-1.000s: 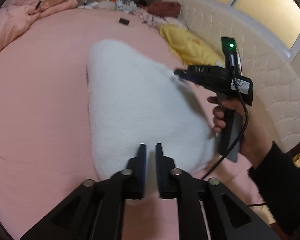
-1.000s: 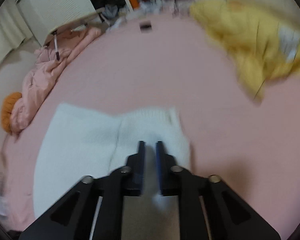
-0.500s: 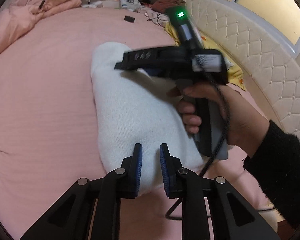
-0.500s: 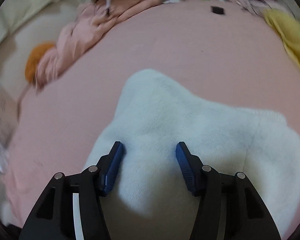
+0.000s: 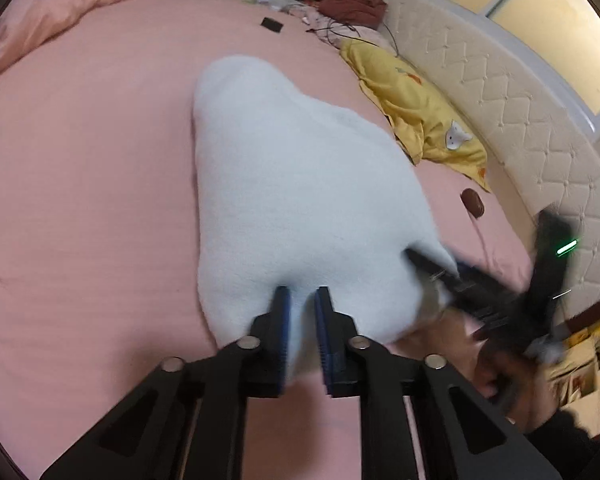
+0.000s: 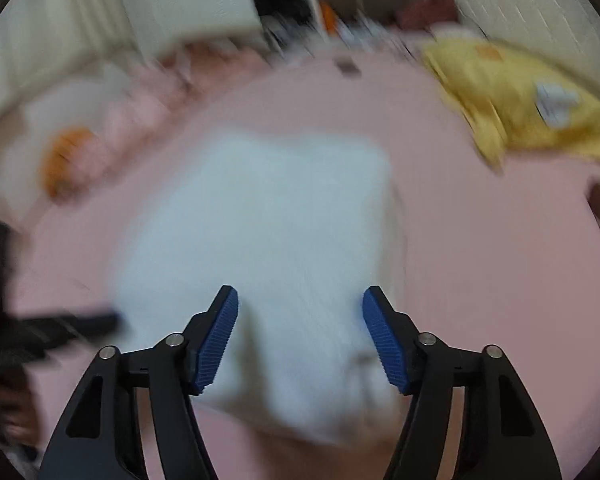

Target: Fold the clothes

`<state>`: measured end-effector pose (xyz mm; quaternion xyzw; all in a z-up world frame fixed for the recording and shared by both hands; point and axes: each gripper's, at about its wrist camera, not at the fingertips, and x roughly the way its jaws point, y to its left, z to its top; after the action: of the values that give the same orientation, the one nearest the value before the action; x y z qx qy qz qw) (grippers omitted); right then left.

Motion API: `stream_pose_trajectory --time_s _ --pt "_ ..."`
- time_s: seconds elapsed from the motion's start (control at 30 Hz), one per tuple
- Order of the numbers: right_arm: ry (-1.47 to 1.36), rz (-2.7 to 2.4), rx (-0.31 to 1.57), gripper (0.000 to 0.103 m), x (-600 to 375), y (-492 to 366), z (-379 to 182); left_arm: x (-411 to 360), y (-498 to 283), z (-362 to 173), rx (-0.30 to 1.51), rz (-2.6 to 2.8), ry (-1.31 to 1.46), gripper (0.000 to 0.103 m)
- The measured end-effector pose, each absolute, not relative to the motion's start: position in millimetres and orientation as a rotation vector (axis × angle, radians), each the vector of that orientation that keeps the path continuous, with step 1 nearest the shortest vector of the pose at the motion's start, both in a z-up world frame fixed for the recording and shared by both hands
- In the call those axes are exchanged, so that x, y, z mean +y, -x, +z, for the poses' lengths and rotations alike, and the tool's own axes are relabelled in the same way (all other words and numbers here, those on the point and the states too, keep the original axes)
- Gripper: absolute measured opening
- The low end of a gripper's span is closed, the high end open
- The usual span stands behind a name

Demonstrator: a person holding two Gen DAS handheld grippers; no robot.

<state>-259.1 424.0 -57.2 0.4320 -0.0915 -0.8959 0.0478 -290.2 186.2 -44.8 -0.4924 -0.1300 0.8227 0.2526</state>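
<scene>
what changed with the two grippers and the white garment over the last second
The right gripper let go of the white garment: a second ago it was pinched on the cloth; now its jaws are opening, wide apart over the fabric. It swung across the garment and back to its near right edge. The left gripper stayed clamped on the near edge. The garment stayed on the pink bed, the yellow cloth by the headboard.

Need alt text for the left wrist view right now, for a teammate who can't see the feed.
The left claw is shut on the near edge of a white fleece garment spread on a pink bed. At right, blurred, the right claw reaches the garment's corner; a yellow cloth lies by the padded headboard.
</scene>
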Motion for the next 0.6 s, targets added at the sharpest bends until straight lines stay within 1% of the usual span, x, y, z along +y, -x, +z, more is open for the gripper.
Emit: stream_pose_trajectory --time_s 0.03,0.07,0.1,0.13,0.17,0.23,0.3,0.33,0.37,0.47,0.53,0.6 --pt "-1.295 -2.723 -0.396 0.072 433.1 260.2 -62.5 186.8 290.5 -45.1 -0.358 2.237 1.348 0.011" --pt "-1.29 -2.704 -0.525 0.074 443.9 258.4 -61.5 187.8 285.2 -39.9 -0.339 2.24 1.35 0.011" --pt "-1.285 -2.68 -0.654 0.074 454.8 256.4 -59.9 184.9 278.0 -34.1 -0.325 2.246 1.34 0.011" --pt "-1.232 -2.706 -0.711 0.074 463.0 246.3 -53.3 181.4 273.0 -26.9 -0.314 2.257 1.318 0.011" --pt "-1.172 -2.735 -0.759 0.075 470.9 235.4 -46.2 177.8 267.8 -20.3 -0.299 2.271 1.296 0.015" --pt "-1.059 -2.776 -0.826 0.075 485.7 213.0 -33.0 169.7 253.8 -15.8 -0.21 2.339 1.269 0.026" --pt "-1.039 -2.77 -0.781 0.076 495.4 192.8 -29.1 161.9 239.9 -11.8 -0.117 2.404 1.238 0.053" --pt "-1.058 -2.758 -0.72 0.076 493.6 186.6 -29.8 162.1 233.6 -14.5 -0.062 2.428 1.215 0.058" --pt "-1.078 -2.743 -0.656 0.076 490.9 180.8 -30.8 163.2 227.4 -19.3 -0.014 2.435 1.204 0.06" --pt "-1.127 -2.691 -0.485 0.076 468.7 186.8 -35.2 180.5 220.9 -39.6 0.151 2.424 1.223 0.06" --pt "-1.128 -2.667 -0.446 0.076 453.5 196.6 -37.5 191.4 224.3 -53.1 0.205 2.431 1.24 0.06" --pt "-1.108 -2.664 -0.405 0.076 441.2 206.9 -38.2 192.7 236.3 -61.9 0.12 2.424 1.283 0.06"
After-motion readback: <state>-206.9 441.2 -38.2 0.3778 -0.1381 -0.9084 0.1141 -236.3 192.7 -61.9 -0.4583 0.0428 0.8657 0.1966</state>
